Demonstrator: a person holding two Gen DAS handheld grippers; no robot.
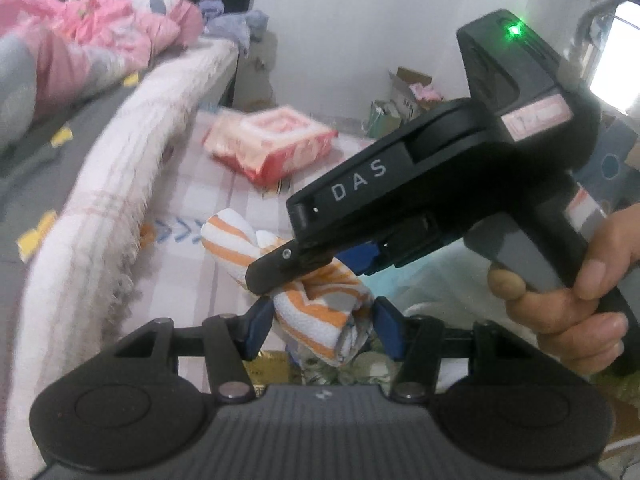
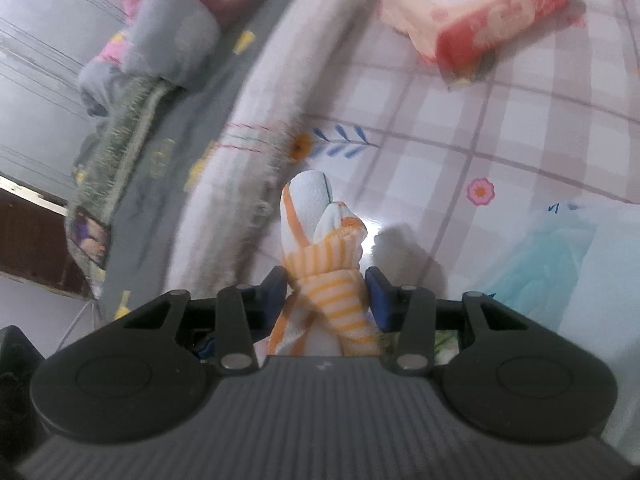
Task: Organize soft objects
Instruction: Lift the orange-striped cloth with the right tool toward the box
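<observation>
- Pinching the near end of an orange-and-white striped sock bundle, the left hand-held gripper had its blue pads against both sides of the fabric, probably to steady that end.
- The right hand-held gripper clamped the same bundle at its ribbed cuff, where the two socks appeared rolled together; in the left wrist view it crossed in from the right, its black finger lying over the cloth, with a person's hand round the handle.
- The bundle hung between the two tools just above a checked, flower-printed sheet, so neither end could unroll.
- Beyond it, a fluffy white blanket lay along the sheet's edge, and a pale blue cloth sat to the right.
- Farther off rested a red-and-pink soft pack, apart from the socks.
- Farthest away, pink bedding was heaped on the bed.
</observation>
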